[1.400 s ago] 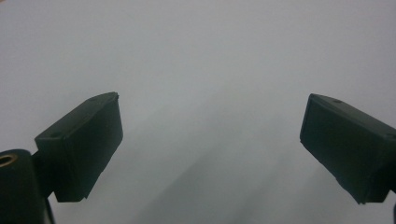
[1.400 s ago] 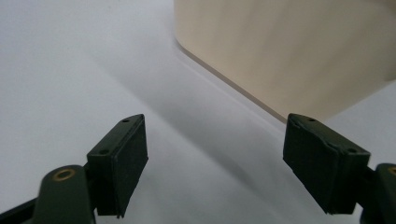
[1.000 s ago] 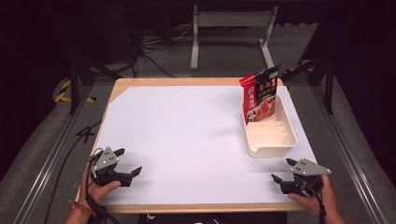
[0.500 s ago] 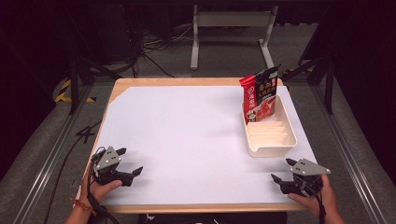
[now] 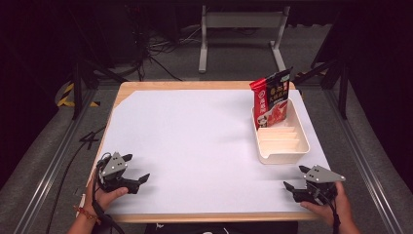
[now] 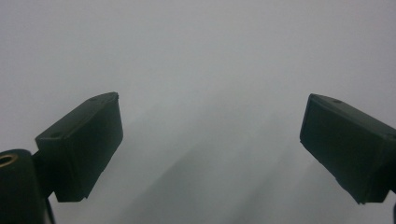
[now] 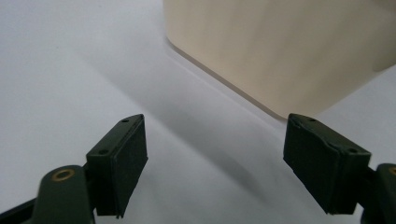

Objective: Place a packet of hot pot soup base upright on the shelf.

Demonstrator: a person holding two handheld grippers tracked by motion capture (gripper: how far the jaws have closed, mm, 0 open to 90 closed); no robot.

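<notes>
The red printed snack packet (image 5: 271, 100) stands upright in the far compartment of the cream plastic divided tray (image 5: 282, 151) at the table's right side, just where it stood a second ago. Your left gripper (image 5: 135, 170) and right gripper (image 5: 294, 179) have not moved either; both rest at the near edge of the white sheet (image 5: 195, 141), jaws spread and empty. So nothing has started, and your right gripper, nearest the tray, looks best placed for the first reach.
</notes>
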